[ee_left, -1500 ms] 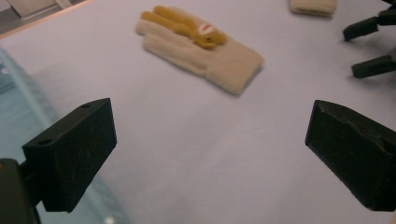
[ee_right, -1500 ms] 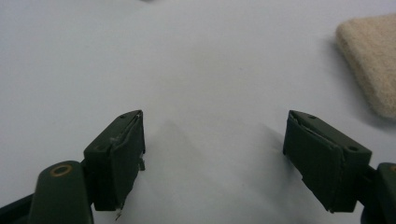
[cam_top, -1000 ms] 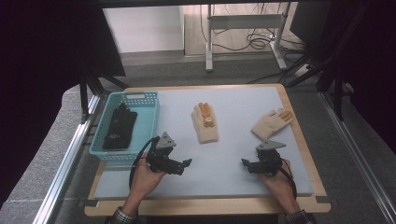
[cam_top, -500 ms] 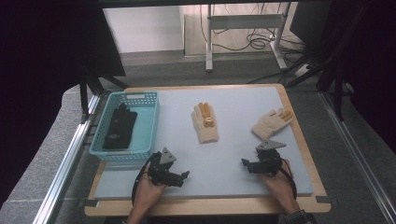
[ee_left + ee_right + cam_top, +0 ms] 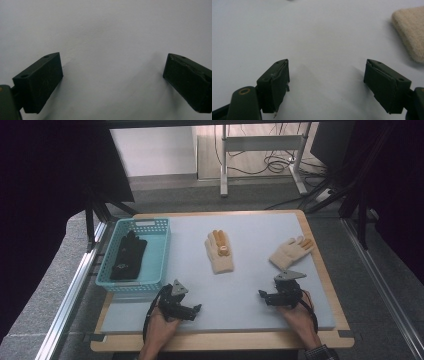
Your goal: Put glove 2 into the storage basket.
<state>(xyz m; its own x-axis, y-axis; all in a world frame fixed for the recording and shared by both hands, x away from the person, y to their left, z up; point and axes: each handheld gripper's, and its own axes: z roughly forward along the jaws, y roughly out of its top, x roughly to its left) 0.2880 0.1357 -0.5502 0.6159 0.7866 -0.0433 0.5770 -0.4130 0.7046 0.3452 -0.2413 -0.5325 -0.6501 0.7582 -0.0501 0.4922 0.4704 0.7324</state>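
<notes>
Evidently both the left tool [image 5: 196,308] and right tool [image 5: 261,294] gape empty; the cream glove [image 5: 292,251] mid-right looks soft, light, best pinched at its cuff.

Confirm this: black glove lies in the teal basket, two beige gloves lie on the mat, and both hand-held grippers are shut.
Not quite. Black glove, teal basket and both beige gloves stand as stated, but the left hand-held gripper and right hand-held gripper are open, jaws wide apart in each gripper view.
</notes>
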